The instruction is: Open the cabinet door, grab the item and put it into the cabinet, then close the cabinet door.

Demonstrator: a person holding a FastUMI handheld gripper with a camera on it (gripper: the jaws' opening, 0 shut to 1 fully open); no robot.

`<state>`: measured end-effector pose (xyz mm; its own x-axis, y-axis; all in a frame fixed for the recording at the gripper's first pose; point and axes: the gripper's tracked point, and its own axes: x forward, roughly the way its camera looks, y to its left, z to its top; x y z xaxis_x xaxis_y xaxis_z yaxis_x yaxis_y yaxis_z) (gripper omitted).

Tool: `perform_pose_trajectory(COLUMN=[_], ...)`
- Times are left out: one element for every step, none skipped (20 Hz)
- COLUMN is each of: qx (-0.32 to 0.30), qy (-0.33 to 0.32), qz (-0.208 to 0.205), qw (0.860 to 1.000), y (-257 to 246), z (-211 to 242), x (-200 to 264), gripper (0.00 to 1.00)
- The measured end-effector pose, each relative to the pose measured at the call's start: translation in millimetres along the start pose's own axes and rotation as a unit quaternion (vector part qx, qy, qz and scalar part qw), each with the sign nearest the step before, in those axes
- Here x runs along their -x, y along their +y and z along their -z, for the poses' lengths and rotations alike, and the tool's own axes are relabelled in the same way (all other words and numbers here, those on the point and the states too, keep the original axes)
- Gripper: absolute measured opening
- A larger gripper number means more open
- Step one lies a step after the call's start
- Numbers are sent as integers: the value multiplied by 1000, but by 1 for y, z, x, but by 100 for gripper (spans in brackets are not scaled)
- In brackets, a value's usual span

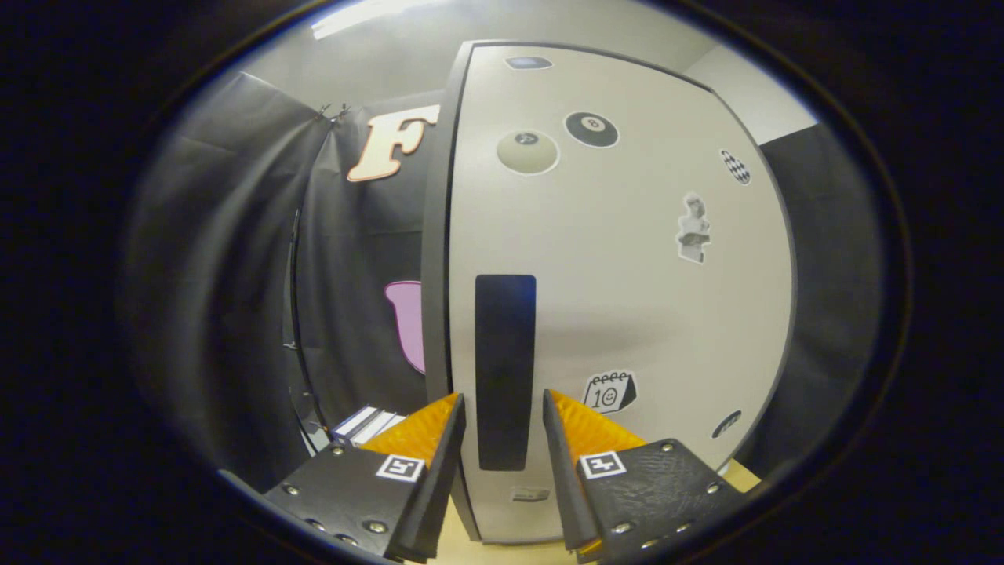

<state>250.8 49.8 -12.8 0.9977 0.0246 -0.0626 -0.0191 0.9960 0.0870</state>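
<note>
White cabinet door [627, 298] stands closed, its black handle [505, 369] between the tool's [504, 408] parted fingers, untouched

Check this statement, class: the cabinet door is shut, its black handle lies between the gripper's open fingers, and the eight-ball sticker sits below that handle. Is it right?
One detail is wrong. In the gripper view the eight-ball sticker sits above the black handle, near the door's top, not below it. The rest holds: the cabinet door is shut and the handle lies between the open fingers of the gripper.

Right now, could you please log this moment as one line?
claw open, straddling handle | cabinet door shut | no grip yet
</note>
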Motion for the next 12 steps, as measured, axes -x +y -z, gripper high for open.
perform_pose_trajectory(qx=[-2,-5,-2,-2,-7,-13,-14,-13,-14,-20,-21,-22], qy=[2,-1,-3,-1,2,3,4,2,5,10,11,16], qz=[-6,-2,-1,1,1,5,5,4,1,0,-1,-1], qw=[1000,1000,1000,1000,1000,1000,1000,1000,1000,1000,1000,1000], y=[1,2,2,2,3,4,2,3,3,3,3,2], z=[1,-1,-2,-1,1,-1,0,0,0,1,1,3], x=[-10,-2,-3,-1,-1,0,-3,-1,-2,0,0,3], gripper=[58,52,47,41,36,36,28,28,28,28,28,28])
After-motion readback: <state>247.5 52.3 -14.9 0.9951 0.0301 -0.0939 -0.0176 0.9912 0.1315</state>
